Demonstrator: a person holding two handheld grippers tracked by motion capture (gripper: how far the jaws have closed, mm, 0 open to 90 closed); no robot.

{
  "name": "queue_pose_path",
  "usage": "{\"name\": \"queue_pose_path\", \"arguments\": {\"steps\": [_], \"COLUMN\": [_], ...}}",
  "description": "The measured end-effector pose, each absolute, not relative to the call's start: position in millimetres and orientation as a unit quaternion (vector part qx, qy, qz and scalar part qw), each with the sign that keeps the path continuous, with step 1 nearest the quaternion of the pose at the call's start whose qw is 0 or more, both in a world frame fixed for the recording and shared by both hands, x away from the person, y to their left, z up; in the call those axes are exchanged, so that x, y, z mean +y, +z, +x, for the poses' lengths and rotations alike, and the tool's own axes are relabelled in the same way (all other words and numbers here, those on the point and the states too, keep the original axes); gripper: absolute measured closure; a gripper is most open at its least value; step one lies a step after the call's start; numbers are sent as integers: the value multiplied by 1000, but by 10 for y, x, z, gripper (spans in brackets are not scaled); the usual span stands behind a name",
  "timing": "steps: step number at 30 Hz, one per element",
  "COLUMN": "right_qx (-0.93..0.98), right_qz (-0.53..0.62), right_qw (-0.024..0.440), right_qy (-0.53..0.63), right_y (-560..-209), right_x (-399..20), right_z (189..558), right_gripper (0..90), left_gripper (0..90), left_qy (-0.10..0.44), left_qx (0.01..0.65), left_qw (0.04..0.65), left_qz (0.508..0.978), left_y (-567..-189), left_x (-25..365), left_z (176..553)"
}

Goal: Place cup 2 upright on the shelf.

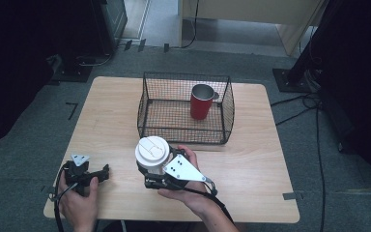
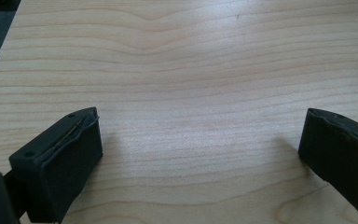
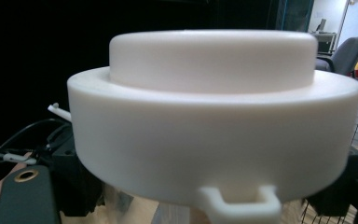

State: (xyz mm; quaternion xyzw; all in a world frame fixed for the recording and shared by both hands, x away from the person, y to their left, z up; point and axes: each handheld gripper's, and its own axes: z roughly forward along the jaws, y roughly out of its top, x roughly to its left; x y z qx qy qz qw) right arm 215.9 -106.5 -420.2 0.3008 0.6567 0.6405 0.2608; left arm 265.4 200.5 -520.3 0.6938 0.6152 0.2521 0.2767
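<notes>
A: High view. Right gripper pinching white lidded cup, just short of wire basket; red mug inside. Risk: front rim clipped, cup slipping.

B: Left gripper view. Fingers spread over bare bench.

A: Right gripper view. Lid tab close up, unreadable from above.

The wire basket stood across the desk's far middle with a red mug inside its right end, while bare wood lay open along both side edges.
</notes>
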Motion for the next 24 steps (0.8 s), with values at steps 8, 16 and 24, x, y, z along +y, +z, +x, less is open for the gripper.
{"name": "queue_pose_path", "arguments": {"steps": [8,16,24], "right_qx": [647,639,634], "right_qz": [305,313,318], "right_qw": [278,286,304], "right_qy": [641,642,635], "right_y": [-4084,-4022,-3975], "right_x": [-1112,-1159,-1196], "right_z": [2259,2329,2464], "right_gripper": [158,158,158], "left_gripper": [0,0,0], "left_qy": [252,252,252], "left_qx": [615,615,615], "left_qw": [277,277,277], "left_qz": [694,694,694], "left_y": [-5203,-5204,-5203], "left_x": [2006,2005,2006], "left_z": [2654,2654,2654]}}
